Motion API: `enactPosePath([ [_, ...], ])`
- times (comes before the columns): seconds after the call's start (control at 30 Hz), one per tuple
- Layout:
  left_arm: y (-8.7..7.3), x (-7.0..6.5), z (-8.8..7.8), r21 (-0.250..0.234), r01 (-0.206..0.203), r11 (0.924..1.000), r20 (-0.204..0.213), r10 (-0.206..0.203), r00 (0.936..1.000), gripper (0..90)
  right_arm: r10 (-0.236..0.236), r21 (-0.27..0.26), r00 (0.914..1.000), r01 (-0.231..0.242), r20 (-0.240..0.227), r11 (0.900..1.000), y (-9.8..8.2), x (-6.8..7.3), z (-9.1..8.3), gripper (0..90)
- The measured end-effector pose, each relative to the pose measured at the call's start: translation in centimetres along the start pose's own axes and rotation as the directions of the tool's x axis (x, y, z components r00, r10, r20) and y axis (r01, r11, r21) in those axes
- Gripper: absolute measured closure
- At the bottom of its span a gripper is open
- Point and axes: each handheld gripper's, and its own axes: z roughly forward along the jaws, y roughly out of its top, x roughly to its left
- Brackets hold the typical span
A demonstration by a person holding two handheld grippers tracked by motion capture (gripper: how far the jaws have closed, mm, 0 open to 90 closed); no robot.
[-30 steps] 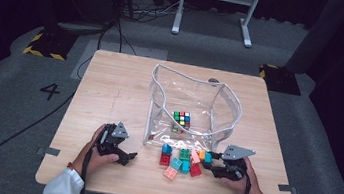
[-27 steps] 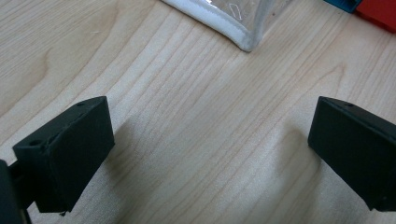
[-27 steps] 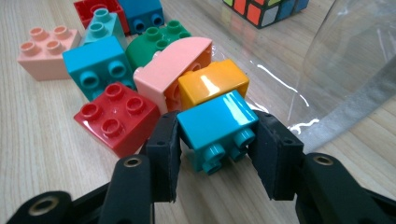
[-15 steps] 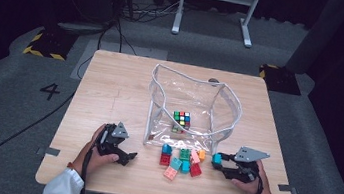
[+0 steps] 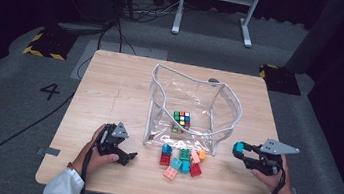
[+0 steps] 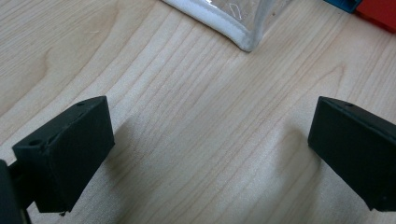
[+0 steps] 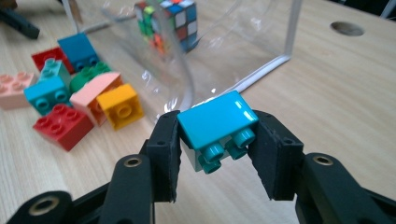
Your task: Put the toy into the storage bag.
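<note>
Turquoise plastic building brick point(image 7: 217, 128), glossy, smooth-faced and rectangular, with round studs pointing toward the camera, sits clamped between the two black foam pads of the right gripper point(image 7: 215, 144); in the high view the same brick point(image 5: 238, 147) shows at the tip of that gripper point(image 5: 241, 151), held clear of the light wooden table point(image 5: 110, 89). Beyond the jaws and to their left in the right gripper view lies a loose heap of plastic bricks point(image 7: 70, 95) in red, blue, green, pink, teal and yellow. Straight ahead of the jaws stands a clear plastic pouch with white piping point(image 7: 224, 51); a multicoloured puzzle cube point(image 7: 168, 23) rests inside it, its colours blurred by the film and its top cut off by the frame edge. The underside of the held brick is hidden by the pads. The left gripper point(image 6: 205, 154) rests low over bare table, jaws spread wide with nothing between them; ahead of it only a corner of the pouch and slivers of a blue and a red brick enter the frame.
</note>
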Motion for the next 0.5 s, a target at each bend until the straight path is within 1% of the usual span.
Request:
enactPosePath([
  [0.03,0.0,0.0,0.0,0.000,0.000,1.0000,0.000,0.000,1.0000,0.4,0.000,0.000,1.0000,0.000,0.000,1.000,0.0,0.0,0.0,54.9],
  [0.07,0.0,0.0,0.0,0.001,0.000,1.0000,-0.001,0.000,1.0000,0.4,-0.006,-0.010,0.9998,0.006,0.019,1.000,0.6,-0.5,-0.4,54.9],
  [0.1,0.0,0.0,0.0,0.001,0.000,1.0000,-0.001,0.000,1.0000,0.4,-0.006,-0.010,0.9998,0.006,0.019,1.000,0.6,-0.5,-0.4,54.9],
  [0.2,0.0,0.0,0.0,0.000,0.000,1.0000,0.000,0.000,1.0000,0.4,0.001,-0.030,0.9993,0.000,0.036,1.000,1.6,-1.4,-1.0,54.9],
  [0.23,0.0,0.0,0.0,0.000,-0.001,1.0000,-0.001,0.001,1.0000,0.4,0.006,-0.039,0.9989,-0.005,0.046,0.999,2.1,-1.9,-1.2,54.9],
  [0.27,0.0,0.0,0.0,0.000,0.000,1.0000,0.000,0.000,1.0000,0.4,0.013,-0.056,0.9982,-0.010,0.059,0.998,3.1,-2.6,-1.5,54.9],
  [0.3,0.0,0.0,0.0,0.000,0.000,1.0000,0.000,0.000,1.0000,0.4,0.013,-0.056,0.9982,-0.010,0.059,0.998,3.1,-2.6,-1.5,54.9],
  [0.33,0.0,0.0,0.0,0.000,0.000,1.0000,0.000,0.000,1.0000,0.4,0.014,-0.061,0.9978,-0.010,0.065,0.998,3.4,-2.8,-1.6,54.9],
  [0.37,0.0,0.0,0.0,0.002,0.001,1.0000,-0.001,-0.001,1.0000,0.4,0.013,-0.061,0.9977,-0.009,0.067,0.998,3.9,-3.0,-1.6,54.9],
  [0.4,0.0,0.0,0.0,0.000,0.001,1.0000,0.000,-0.001,1.0000,0.4,0.004,-0.061,0.9965,0.002,0.083,0.998,5.0,-3.5,-1.8,54.9],
  [0.43,0.0,0.0,0.0,0.000,-0.002,1.0000,-0.005,0.002,1.0000,0.4,0.004,-0.061,0.9965,0.002,0.083,0.998,5.0,-3.5,-1.8,54.9],
  [0.5,0.0,0.0,0.0,0.001,-0.001,1.0000,-0.005,0.001,1.0000,0.4,0.002,-0.063,0.9959,0.004,0.091,0.998,5.9,-4.0,-2.0,54.9],
])
